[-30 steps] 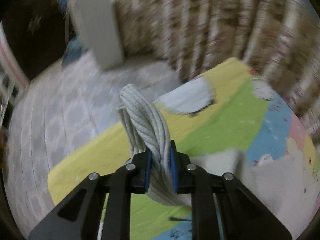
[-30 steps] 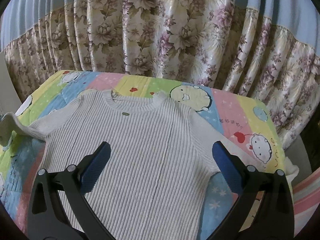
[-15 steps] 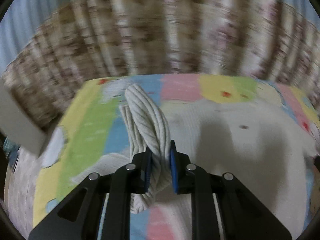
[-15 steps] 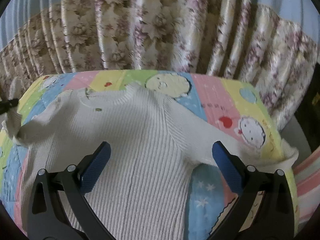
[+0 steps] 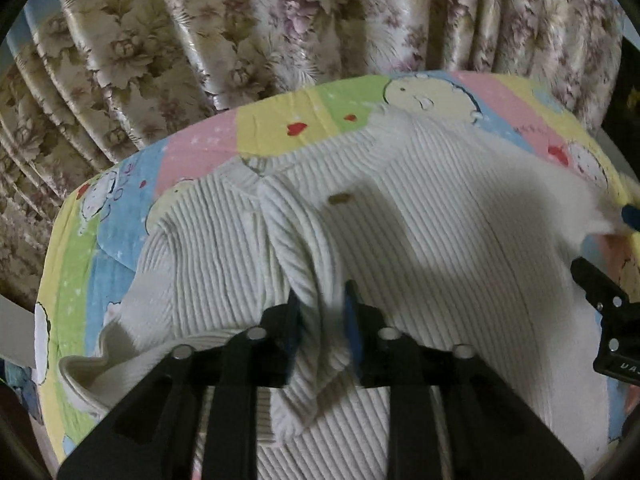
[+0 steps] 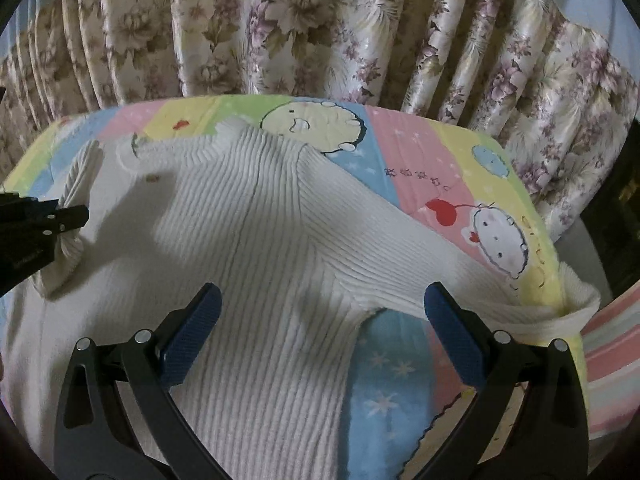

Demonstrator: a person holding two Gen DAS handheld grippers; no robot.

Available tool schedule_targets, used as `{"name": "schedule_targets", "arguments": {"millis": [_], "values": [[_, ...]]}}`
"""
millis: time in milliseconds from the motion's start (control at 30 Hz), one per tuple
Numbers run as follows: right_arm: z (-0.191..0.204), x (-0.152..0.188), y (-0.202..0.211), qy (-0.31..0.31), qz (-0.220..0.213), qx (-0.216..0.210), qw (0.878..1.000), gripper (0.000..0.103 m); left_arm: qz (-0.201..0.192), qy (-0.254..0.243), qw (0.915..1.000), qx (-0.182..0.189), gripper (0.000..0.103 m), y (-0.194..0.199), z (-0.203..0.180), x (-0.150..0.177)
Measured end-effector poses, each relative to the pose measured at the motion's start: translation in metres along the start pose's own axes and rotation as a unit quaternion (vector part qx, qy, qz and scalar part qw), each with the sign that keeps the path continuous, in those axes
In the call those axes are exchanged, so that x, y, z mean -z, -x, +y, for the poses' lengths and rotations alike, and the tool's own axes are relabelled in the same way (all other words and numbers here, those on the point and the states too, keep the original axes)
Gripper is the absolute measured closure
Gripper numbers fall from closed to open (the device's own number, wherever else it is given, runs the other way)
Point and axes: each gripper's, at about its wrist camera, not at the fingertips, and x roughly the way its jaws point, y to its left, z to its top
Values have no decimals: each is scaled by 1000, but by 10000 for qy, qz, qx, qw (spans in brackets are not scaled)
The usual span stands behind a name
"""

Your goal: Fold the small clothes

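A cream ribbed sweater is lying spread, front up, over a cartoon-print quilt that is filling the middle of both views, with a floral curtain hanging across the top of each frame. In the left wrist view, the left gripper, at lower centre, is clamping its blue-padded fingers on the cuff end of one sleeve, which is running diagonally over the sweater's chest. In the right wrist view, the right gripper is hovering at the bottom of the frame with its fingers wide apart, holding nothing, above the sweater's side and the other sleeve, which is stretching toward the quilt's right edge.
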Motion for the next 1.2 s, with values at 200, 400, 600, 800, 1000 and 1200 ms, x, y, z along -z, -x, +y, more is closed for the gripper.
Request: {"name": "schedule_targets", "arguments": {"millis": [200,400,600,800,1000,1200], "values": [[0,-1,-1,186,90,12,9998,3,-459,-90,9988,137,14,46,5,9],[8,-6,8,314,61,-179,9993,3,-575,733,9955,-162,8,83,78,37],[31,-23,13,326,9,-966,9948,3,-406,1589,9848,-570,8,84,166,79],[90,-59,0,684,80,-1717,9827,10,-186,1547,9851,-725,8,68,184,98],[145,-86,-33,1080,389,-2047,9721,26,-140,859,9907,-1046,8,50,161,94],[157,-85,-76,878,1024,-2468,9596,71,-144,861,9910,-1015,8,40,158,82]]}}
